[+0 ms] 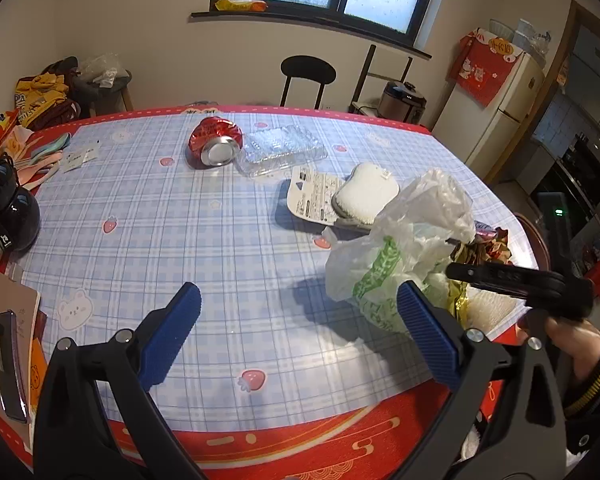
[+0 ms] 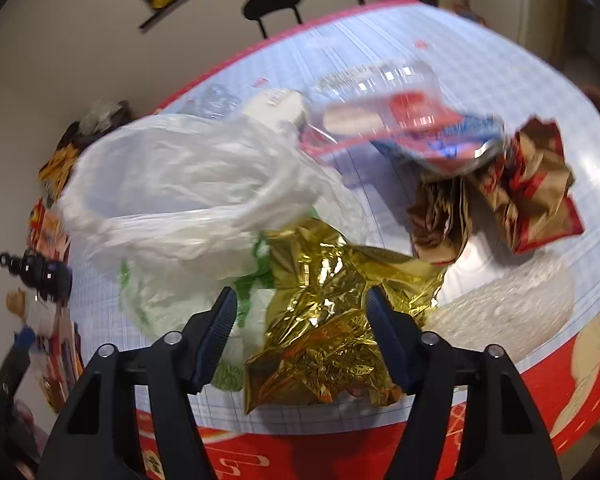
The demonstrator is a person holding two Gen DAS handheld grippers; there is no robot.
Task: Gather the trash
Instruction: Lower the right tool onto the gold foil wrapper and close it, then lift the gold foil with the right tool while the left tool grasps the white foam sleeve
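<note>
Two grippers work over a bench [image 1: 228, 240] covered in a blue plaid cloth with a red border. Nearest, the left gripper [image 1: 296, 312] has its blue fingers [image 1: 172, 332] spread wide with only bare cloth between them, its right pad just beside a white plastic bag [image 1: 396, 248] with green print. The right gripper [image 2: 300, 320] stands part open around a crumpled gold foil wrapper [image 2: 332, 312]; whether its pads press the foil cannot be told. That foil lies against the plastic bag [image 2: 188, 184] at the near edge of the bench. Beyond it sit a crumpled brown and red wrapper [image 2: 532, 188] and a clear plastic tray [image 2: 380, 108], blurred. Farther along the bench, in the left wrist view, lie a white sponge on its printed card [image 1: 364, 192], another clear plastic tray [image 1: 280, 150] and a crushed red can [image 1: 216, 142] on its side.
</note>
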